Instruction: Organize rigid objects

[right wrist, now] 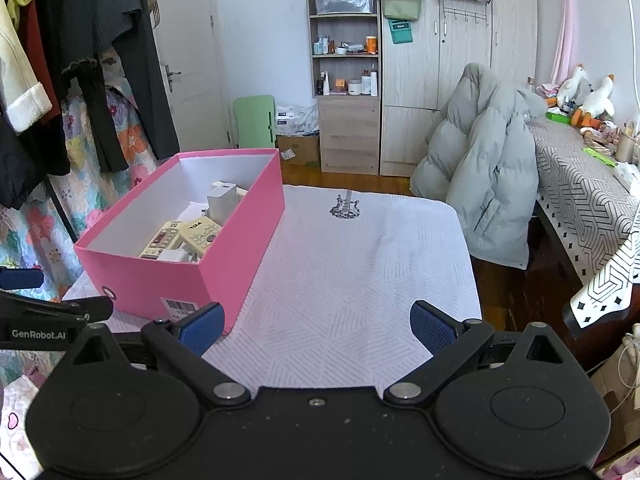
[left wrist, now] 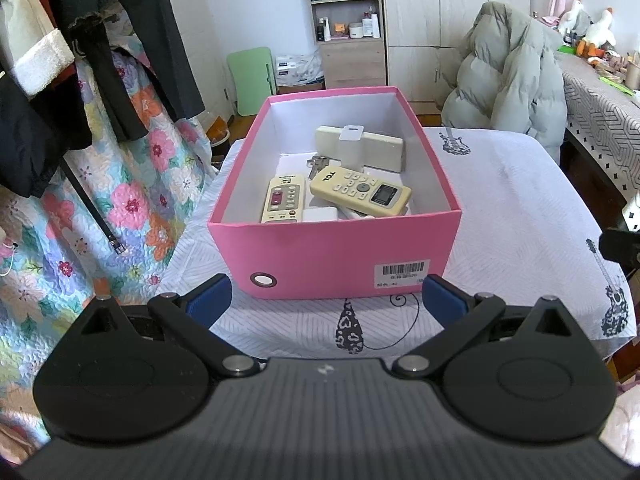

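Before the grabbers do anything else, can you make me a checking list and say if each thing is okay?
1. Left gripper open and holding nothing: ok.
2. Right gripper open and holding nothing: ok.
3. Pink box sitting flat on the white cloth: ok.
4. TCL remote, other remote, keys and white charger inside the box: ok.
5. Nothing loose lying on the cloth where the cameras see: ok.
6. Anything hidden under the remotes: cannot tell.
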A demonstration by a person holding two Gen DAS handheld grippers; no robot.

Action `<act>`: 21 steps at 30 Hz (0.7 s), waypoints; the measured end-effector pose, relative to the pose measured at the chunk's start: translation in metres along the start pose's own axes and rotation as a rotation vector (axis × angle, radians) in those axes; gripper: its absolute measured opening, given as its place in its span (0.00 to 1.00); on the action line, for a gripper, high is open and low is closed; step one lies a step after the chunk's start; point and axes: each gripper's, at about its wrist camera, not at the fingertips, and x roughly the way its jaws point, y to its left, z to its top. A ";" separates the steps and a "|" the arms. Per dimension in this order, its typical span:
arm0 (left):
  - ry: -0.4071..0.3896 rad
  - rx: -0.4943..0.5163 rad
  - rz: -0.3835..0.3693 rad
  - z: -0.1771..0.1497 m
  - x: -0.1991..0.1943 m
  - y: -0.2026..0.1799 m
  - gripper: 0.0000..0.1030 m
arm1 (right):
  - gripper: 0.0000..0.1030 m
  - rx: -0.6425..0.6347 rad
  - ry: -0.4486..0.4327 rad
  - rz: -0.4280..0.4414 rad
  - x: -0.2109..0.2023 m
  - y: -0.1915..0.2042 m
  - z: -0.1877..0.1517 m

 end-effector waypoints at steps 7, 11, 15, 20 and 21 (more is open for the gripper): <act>0.016 -0.023 -0.021 0.000 0.006 0.003 1.00 | 0.98 -0.004 0.003 -0.027 0.001 0.000 0.001; 0.012 -0.020 -0.011 0.000 0.007 0.004 1.00 | 0.98 0.001 0.005 -0.033 0.002 -0.002 0.001; 0.014 -0.020 -0.010 0.000 0.008 0.004 1.00 | 0.98 0.005 0.011 -0.039 0.002 -0.002 0.000; 0.013 -0.018 -0.003 -0.002 0.008 0.003 1.00 | 0.98 0.014 0.024 -0.044 0.004 -0.002 0.000; 0.014 -0.019 -0.003 -0.002 0.008 0.003 1.00 | 0.98 0.016 0.027 -0.043 0.004 -0.001 0.000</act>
